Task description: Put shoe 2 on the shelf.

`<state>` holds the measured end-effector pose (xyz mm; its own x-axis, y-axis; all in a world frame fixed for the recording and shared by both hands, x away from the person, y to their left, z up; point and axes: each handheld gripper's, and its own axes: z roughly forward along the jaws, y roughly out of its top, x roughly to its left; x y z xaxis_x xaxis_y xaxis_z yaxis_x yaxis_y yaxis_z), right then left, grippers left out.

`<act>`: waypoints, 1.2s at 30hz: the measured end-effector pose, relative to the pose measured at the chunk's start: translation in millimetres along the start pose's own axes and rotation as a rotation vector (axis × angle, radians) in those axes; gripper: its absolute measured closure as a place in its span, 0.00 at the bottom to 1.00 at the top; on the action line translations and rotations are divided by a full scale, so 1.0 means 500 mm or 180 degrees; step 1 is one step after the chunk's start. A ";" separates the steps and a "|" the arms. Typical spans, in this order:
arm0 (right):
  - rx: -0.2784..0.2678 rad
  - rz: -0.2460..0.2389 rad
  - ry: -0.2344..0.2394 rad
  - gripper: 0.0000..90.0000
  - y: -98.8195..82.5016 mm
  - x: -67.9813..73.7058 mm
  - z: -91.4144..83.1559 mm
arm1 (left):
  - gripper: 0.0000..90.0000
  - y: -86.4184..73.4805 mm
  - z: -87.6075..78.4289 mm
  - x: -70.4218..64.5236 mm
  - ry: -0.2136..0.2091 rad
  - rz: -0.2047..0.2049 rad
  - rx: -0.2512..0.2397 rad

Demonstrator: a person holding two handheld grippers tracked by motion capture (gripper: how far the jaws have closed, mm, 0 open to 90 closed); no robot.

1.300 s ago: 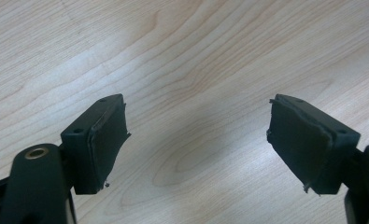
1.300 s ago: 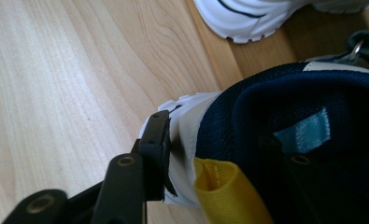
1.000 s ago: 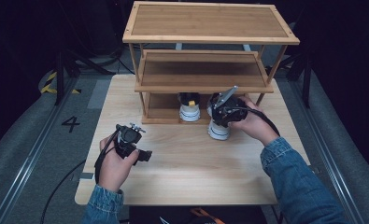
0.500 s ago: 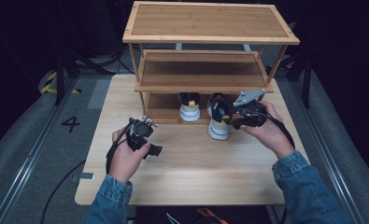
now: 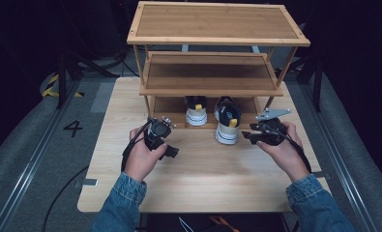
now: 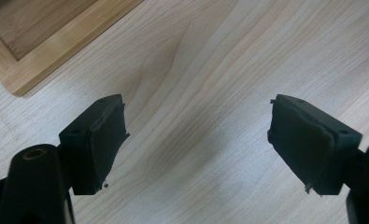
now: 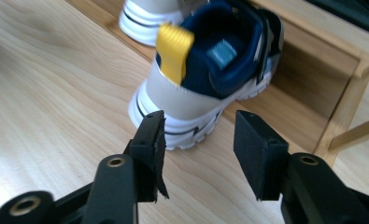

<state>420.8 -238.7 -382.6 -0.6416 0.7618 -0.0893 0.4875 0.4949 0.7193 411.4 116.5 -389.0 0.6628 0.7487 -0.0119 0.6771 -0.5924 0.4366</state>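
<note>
The near shoe (image 5: 226, 126) stands on the desk (image 5: 198, 179) with its toe on the rack's (image 5: 213, 26) bottom board and its heel off the front edge, just beside the far shoe (image 5: 196, 111) set deeper in; bare desk lies in front and to both sides. It is white-soled with a navy lining and a yellow heel tab. The right tool (image 5: 252, 137), jaws just narrowed to about half, empty, sits by its heel; the left tool (image 5: 168, 123) gapes wide over bare wood, empty

Bright table, dark surroundings, soft focus
</note>
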 end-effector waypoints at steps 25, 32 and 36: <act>-0.0015 0.0450 0.0067 0.71 0.003 -0.003 0.107 | 0.22 -0.042 -0.023 0.019 0.0072 -0.0173 -0.0027; 0.0020 0.0467 -0.0019 0.72 0.003 -0.026 0.104 | 0.22 -0.045 -0.022 0.021 0.0078 -0.0191 -0.0016; 0.0022 0.0488 -0.0034 0.72 0.004 -0.037 0.106 | 0.22 -0.043 -0.020 0.020 0.0081 -0.0185 0.0001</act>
<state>464.9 -229.8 -416.1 -0.5529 0.8331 0.0139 0.5834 0.3752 0.7203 400.2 139.6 -389.3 0.6140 0.7892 -0.0143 0.7143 -0.5478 0.4354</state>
